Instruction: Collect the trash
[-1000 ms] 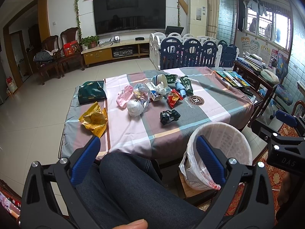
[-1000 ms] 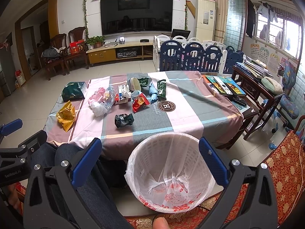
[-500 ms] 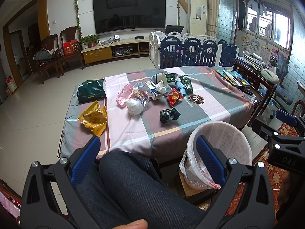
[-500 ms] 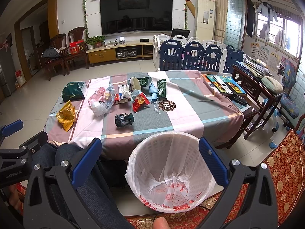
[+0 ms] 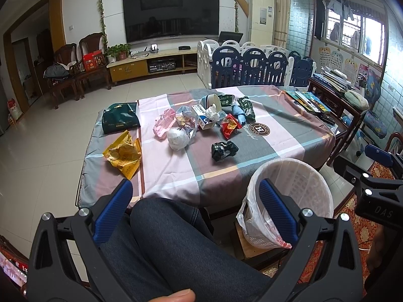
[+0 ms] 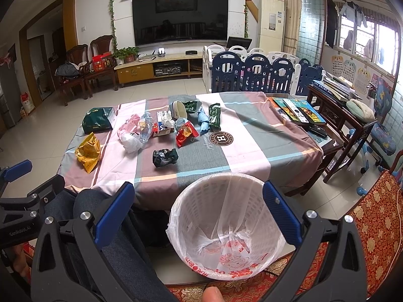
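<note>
A: Item 1, grippers?
B: Left gripper (image 5: 194, 201): jaws wide apart, nothing held, over a knee (image 5: 161, 216) in dark denim. Right gripper (image 6: 199, 201): jaws wide apart too, empty, above the bin (image 6: 226, 216).

A: Item 2, bin?
B: White lattice basket w/ a clear bag liner, red print on the bag. On the floor at the table's near edge, right of the knee. Nothing in it that I can make out.

A: Item 3, trash?
B: All on the table (image 6: 252, 151), checked cloth, approx. the left & centre part. Near row: yellow wrapper (image 6: 88, 152) at the left edge, black wrapper (image 6: 165, 157) closest to the bin. Mid row: white wad (image 6: 131, 142) touching a clear bag (image 6: 146, 129), pink bag (image 6: 127, 125) just beside. Red packet (image 6: 186, 133) centre. Behind: small box (image 6: 162, 123) w/ tissue on it, blue bag (image 6: 202, 120), green packet (image 6: 214, 114), cup on its side (image 6: 177, 109). Dark green bag (image 6: 98, 120) far left.

A: Item 4, misc.?
B: Books (image 6: 297, 109) at the table's right end, well apart from the trash. TV (image 6: 180, 19) on the far wall. Thumb tip at the bottom edge in both views.
</note>
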Action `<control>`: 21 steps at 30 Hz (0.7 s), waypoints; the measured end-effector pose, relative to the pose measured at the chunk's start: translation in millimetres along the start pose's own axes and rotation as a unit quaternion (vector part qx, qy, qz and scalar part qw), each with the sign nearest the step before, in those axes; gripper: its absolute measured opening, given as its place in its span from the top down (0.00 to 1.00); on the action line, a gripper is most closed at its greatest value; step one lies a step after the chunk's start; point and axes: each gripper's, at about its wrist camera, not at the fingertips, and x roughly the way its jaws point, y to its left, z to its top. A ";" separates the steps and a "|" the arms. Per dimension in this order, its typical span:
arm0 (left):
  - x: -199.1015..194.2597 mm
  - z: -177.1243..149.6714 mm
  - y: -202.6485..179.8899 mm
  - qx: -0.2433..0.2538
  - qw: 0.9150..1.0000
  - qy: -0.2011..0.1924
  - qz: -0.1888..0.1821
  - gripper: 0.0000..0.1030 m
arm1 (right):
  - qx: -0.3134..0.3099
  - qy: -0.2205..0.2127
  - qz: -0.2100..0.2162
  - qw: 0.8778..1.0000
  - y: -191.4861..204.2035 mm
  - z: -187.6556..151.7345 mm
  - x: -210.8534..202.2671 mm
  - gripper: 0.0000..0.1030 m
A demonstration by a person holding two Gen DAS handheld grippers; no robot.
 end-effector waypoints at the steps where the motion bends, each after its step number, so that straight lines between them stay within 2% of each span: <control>1: 0.1 0.2 0.0 0.000 1.000 0.000 0.000 0.03 | 0.000 0.000 -0.001 1.000 0.6 -0.4 -0.2 0.03; 21: 0.8 1.4 0.5 0.000 1.000 0.002 0.000 0.03 | 0.002 0.002 0.001 1.000 0.6 -1.7 0.5 0.03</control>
